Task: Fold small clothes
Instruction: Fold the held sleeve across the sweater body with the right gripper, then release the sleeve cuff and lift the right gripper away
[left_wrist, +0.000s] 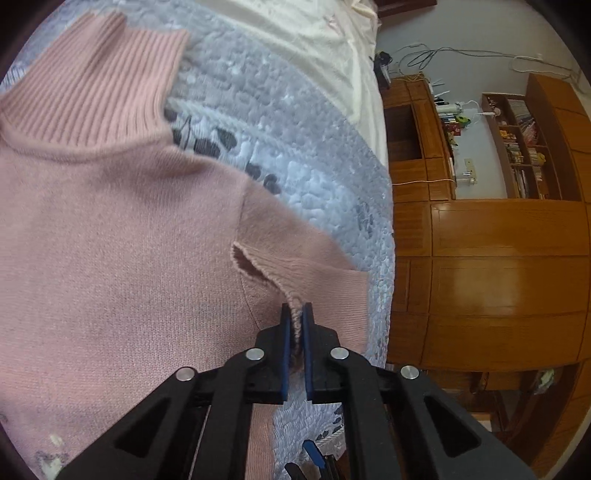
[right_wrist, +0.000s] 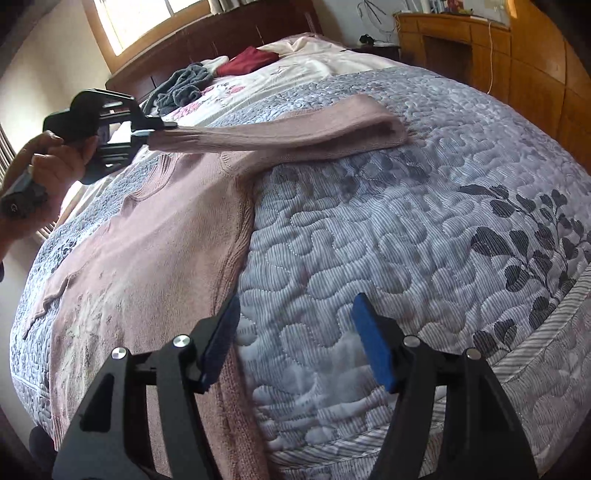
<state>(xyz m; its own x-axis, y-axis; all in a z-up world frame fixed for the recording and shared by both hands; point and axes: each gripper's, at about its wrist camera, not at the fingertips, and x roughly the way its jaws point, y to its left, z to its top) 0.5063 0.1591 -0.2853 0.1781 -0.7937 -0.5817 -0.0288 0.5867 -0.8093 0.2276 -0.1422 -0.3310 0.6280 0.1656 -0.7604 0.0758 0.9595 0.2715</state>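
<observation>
Pink sweater (right_wrist: 155, 236) lies flat on the quilt (right_wrist: 406, 221), body running from lower left of the right wrist view up toward the collar at centre left; its long axis goes bottom to top of that frame. One sleeve (right_wrist: 295, 125) stretches across the upper middle, cuff end lifted off the bed. Left gripper (left_wrist: 296, 317) is clamped tight on that cuff edge, seen at lower centre of its own view, a hand (right_wrist: 48, 173) holding it at upper left. Right gripper (right_wrist: 295, 332) is spread wide, holding nothing, hovering by the sweater's side seam near the hem. Left is nearer the sleeve; likely next move folds it over the body. No containers visible.
</observation>
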